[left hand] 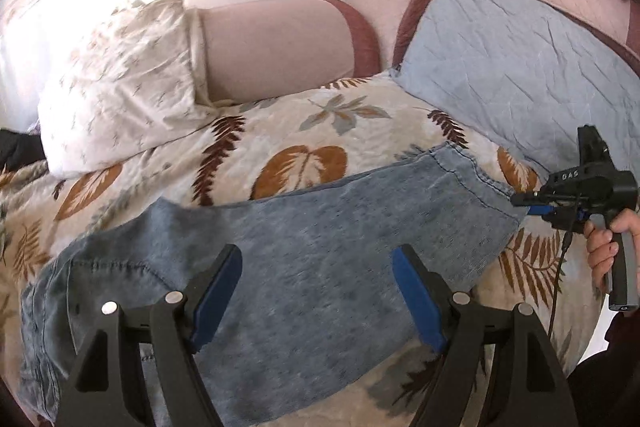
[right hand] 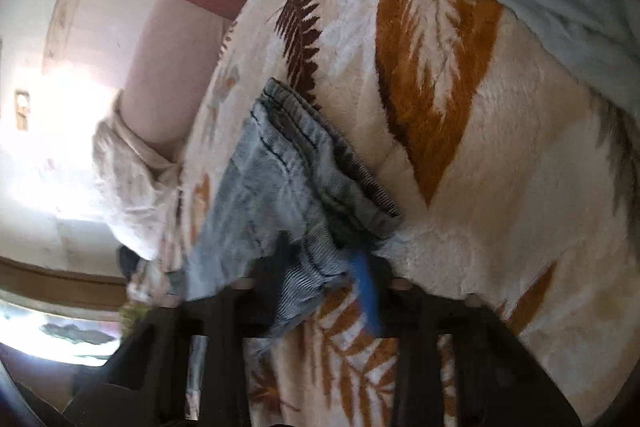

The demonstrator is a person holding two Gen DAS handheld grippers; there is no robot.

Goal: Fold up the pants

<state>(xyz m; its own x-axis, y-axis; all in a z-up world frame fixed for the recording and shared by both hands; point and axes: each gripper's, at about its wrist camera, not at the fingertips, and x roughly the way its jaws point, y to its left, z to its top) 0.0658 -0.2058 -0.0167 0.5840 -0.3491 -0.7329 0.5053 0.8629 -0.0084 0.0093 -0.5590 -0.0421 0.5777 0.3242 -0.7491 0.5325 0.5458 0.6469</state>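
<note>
Pants (left hand: 328, 259): soft, limp denim, moderately heavy. Your right hand-held gripper (right hand: 344, 267) pinches the hem; left hand-held gripper (left hand: 316, 291) gapes empty. Grip seamed edges.

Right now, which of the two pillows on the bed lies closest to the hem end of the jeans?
The plain light-blue pillow at the right: the hem of the jeans ends just below it. The white floral-print pillow sits far left, nearer the waistband end.
</note>
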